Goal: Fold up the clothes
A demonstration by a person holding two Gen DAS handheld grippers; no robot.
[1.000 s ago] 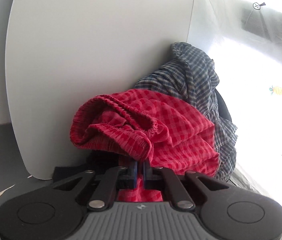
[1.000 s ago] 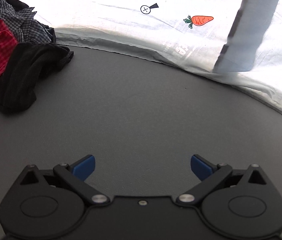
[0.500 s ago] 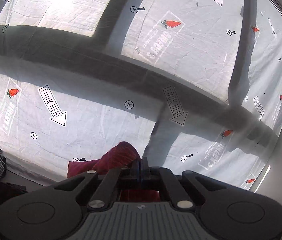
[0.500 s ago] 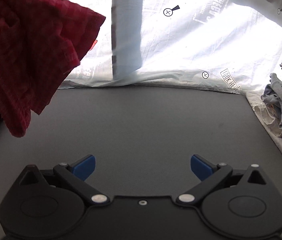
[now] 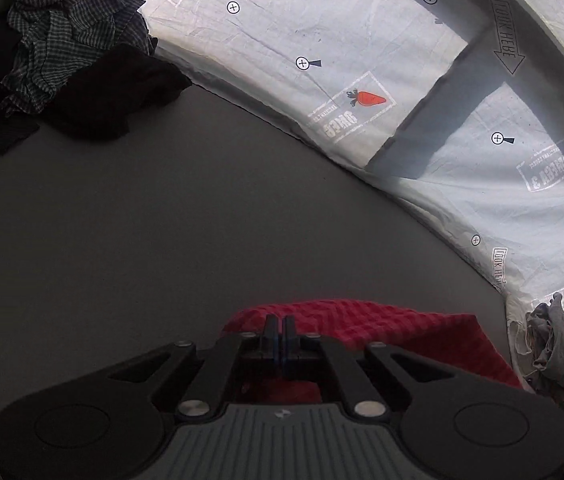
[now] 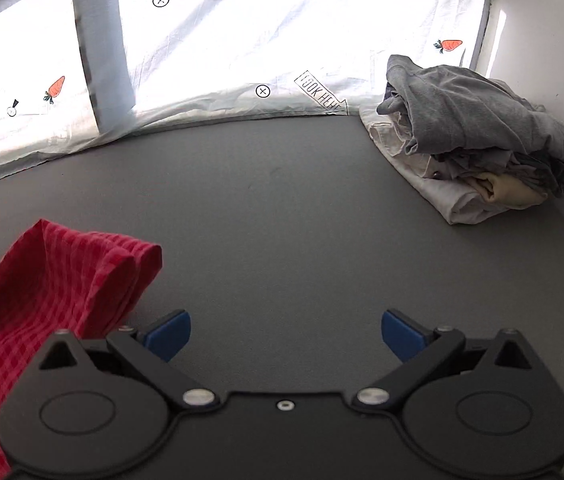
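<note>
My left gripper [image 5: 281, 334], clamped on the red checked cotton garment [image 6: 42, 280], has carried it off the dark laundry heap [image 5: 62, 60] to the bare grey surface [image 6: 282, 220] — ready to spread — while my right gripper [image 6: 286, 336] hovers agape, empty.

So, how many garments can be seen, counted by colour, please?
Red checked garment: 1
Dark plaid garment: 1
Black garment: 1
Grey garment: 1
White garment: 1
Cream garment: 1
Total: 6 at least; both piles hide more.
</note>
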